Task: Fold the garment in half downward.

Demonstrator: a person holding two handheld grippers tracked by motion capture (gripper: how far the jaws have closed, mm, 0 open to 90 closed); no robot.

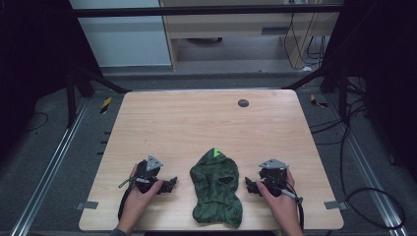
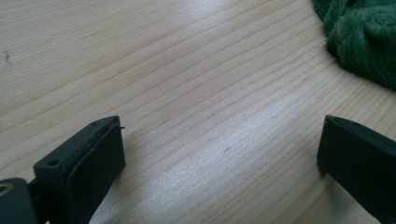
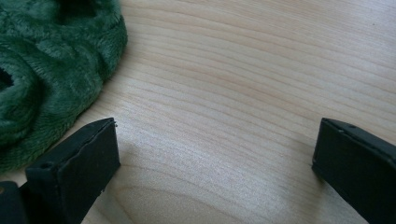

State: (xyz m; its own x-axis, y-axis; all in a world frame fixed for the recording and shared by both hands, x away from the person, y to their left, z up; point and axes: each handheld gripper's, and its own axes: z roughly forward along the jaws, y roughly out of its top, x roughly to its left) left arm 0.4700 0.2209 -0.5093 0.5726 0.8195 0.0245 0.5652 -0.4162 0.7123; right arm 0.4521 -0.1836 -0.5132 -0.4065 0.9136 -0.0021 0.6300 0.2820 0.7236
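Observation:
A dark green plush hood [image 1: 216, 189] with a bright green tip lies flat near the front middle of the wooden table [image 1: 206, 123]. My left gripper [image 1: 169, 185] rests on the table just left of the hood, jaws wide open and pointing toward it. The right gripper [image 1: 251, 185] sits just right of the hood, also open, a hand on each. In the left gripper view the green plush [image 2: 369, 37] fills the top right corner beyond the open jaws [image 2: 219, 154]. Through the right gripper view the plush [image 3: 46, 70] lies at the upper left, beside the left fingertip [image 3: 84, 163].
A small dark round disc [image 1: 243, 103] sits near the table's far edge. Grey tape tabs mark the front corners [image 1: 87, 205]. Metal rails run along both sides of the table, with cables on the floor at the right.

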